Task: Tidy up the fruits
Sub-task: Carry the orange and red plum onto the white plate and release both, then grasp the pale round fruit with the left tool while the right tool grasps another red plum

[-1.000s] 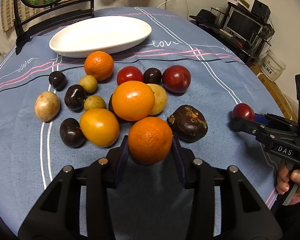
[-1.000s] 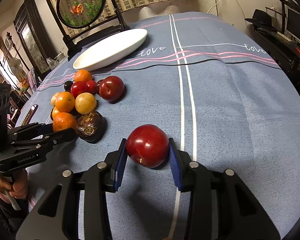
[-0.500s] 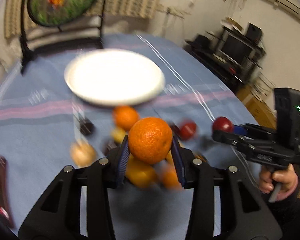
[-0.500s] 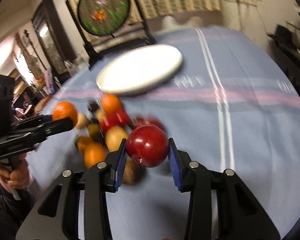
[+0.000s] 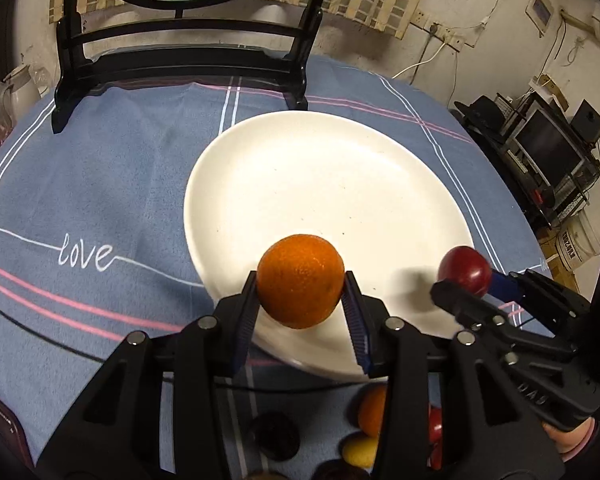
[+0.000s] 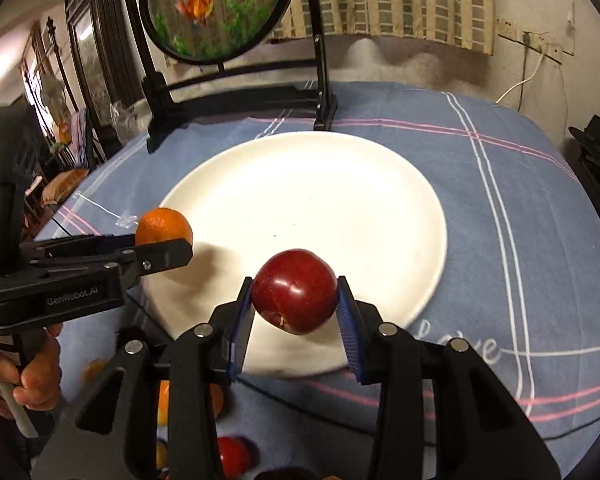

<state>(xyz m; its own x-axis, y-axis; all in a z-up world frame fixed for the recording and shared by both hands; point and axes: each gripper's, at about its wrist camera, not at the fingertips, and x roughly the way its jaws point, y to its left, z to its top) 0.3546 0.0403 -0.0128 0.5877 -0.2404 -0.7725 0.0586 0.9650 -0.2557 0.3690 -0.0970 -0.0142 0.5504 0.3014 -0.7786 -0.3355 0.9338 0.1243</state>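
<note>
I hold the orange (image 5: 300, 280) and red apple (image 6: 295, 291) clamped over the empty plate (image 5: 340, 168); other fruit awaits.

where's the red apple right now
The red apple is clamped in the right claw, raised over the near edge of the white plate. In the left wrist view it shows at the right, beside the orange in the left claw.

an orange fruit (image 5: 300, 286) and a dark red fruit (image 6: 295, 291) above a plain white plate (image 5: 340, 184); blue-grey tablecloth (image 5: 100, 184) with white and pink stripes (white "love" lettering); black grippers, blue pads.
</note>
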